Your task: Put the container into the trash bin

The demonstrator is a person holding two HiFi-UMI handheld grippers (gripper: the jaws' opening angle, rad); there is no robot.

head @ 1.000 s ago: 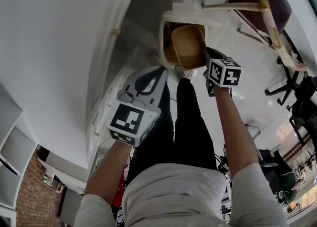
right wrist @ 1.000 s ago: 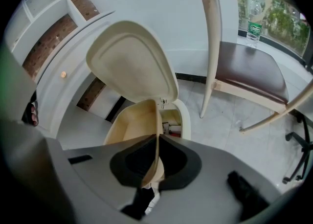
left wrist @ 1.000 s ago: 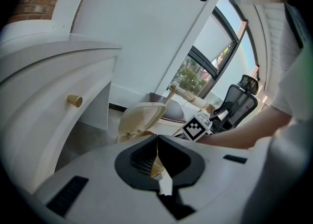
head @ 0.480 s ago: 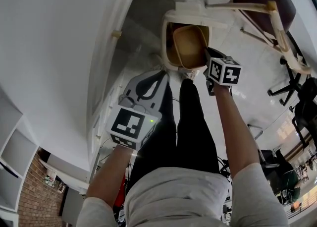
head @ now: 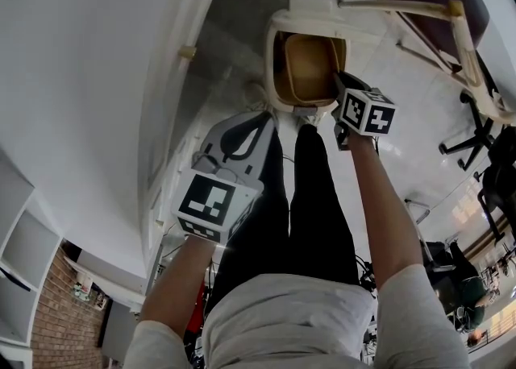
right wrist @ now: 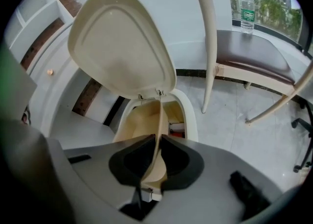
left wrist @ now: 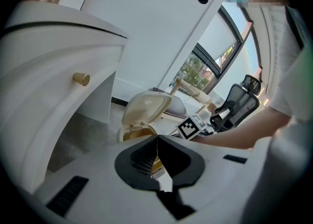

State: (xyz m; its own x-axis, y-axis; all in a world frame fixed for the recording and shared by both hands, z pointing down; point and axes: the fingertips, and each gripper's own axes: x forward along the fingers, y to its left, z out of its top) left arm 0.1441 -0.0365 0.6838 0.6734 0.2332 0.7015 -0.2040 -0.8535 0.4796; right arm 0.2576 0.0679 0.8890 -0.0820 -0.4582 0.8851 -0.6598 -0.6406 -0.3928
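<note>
Now R gripper (right wrist: 159, 142) pinches container (head: 308, 69) wall in open trash bin (head: 269, 65) mouth — L gripper (left wrist: 156, 139) jaws together, empty.

Soft daylight from the windows (left wrist: 201, 65) fills every view; fisheye bending and dark vignetting ring the edges (strongest in both gripper views).

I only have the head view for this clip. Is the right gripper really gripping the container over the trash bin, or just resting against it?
Observer: Gripping. The right gripper view shows the right gripper shut on the thin wall of the container.
Reviewer: And the left gripper, is it carrying anything?
Observer: No. In the left gripper view the left gripper is shut with nothing between its jaws.
</note>
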